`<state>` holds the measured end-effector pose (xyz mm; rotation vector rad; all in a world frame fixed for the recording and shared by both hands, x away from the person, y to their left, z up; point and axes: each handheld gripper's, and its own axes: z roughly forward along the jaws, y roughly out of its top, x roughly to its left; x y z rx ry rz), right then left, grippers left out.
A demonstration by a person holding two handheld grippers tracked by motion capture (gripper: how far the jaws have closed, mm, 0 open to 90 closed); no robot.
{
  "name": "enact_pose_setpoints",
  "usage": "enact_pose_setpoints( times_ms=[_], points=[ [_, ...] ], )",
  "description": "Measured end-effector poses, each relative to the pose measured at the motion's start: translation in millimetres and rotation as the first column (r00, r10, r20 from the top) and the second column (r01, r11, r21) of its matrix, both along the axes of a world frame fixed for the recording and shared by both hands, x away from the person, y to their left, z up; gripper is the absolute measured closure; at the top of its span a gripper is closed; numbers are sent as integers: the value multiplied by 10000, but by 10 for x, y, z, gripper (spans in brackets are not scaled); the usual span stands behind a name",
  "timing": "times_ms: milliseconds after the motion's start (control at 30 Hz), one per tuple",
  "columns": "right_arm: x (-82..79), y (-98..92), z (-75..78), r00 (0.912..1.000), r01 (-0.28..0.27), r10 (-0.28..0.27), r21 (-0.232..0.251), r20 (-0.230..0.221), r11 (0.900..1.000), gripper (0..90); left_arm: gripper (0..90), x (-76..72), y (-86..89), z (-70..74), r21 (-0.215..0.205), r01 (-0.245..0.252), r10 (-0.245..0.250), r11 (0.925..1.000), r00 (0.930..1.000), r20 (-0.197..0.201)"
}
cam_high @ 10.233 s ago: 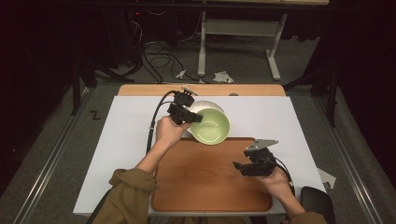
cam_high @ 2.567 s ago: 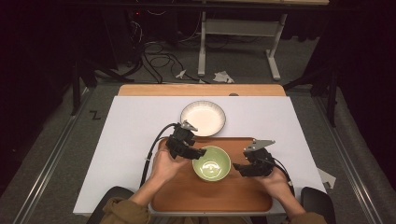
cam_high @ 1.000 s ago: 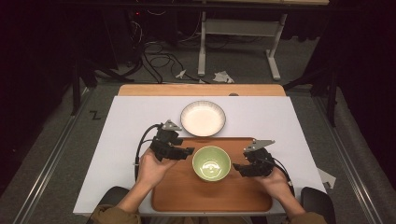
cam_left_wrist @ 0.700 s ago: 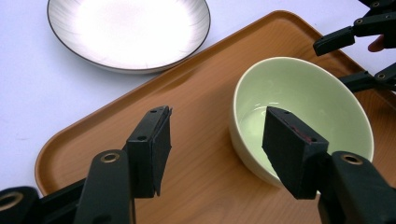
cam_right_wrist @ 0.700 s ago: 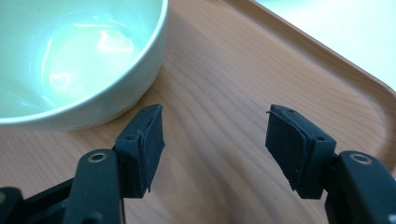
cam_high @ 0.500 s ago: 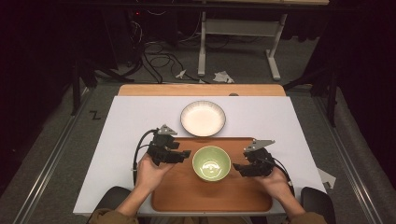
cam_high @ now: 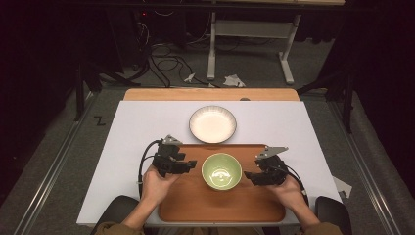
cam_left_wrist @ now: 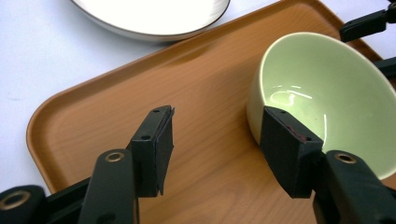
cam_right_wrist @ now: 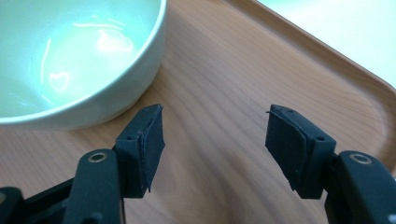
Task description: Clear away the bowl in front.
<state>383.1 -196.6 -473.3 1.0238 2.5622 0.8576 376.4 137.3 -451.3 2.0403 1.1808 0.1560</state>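
From above, a green bowl [cam_high: 221,171] sat on a wooden tray [cam_high: 195,200] on the white desk [cam_high: 127,132], flanked by the left gripper [cam_high: 188,166] and right gripper [cam_high: 250,176]; a white plate [cam_high: 213,124] lay beyond. In the left gripper view, jaws stood wide, empty, beside the bowl [cam_left_wrist: 327,93]. In the right gripper view, jaws gaped wide over the tray [cam_right_wrist: 224,93], holding nothing

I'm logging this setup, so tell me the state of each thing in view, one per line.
Pale green ceramic bowl: upright, empty, on the tray.
White round plate: empty, on the white tabletop beyond the tray.
Brown wooden tray: flat on the table.
Left gripper: open, holding nothing.
Right gripper: open, holding nothing.
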Motion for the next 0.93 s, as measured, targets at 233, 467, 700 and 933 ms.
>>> enact_pose_setpoints(
  times_ms=[233,467,700,933],
  points=[
    [-8,-1,5,10000,67,-67,-14,-11,10000,375,443,-10,-4,-73,62,-117,117,9999,9999,-77],
    [-8,-7,7,10000,17,-17,-42,39,10000,375,441,-9,-12,-168,202,-164,169,9997,9996,-247],
    [-23,-14,19,10000,11,-10,-46,73,10000,380,442,30,-62,-272,674,-152,192,9976,9981,-583],
    [-31,-14,19,9999,130,-130,-30,2,9999,380,442,34,-58,-270,540,-181,216,9984,9977,-640]
  ],
)
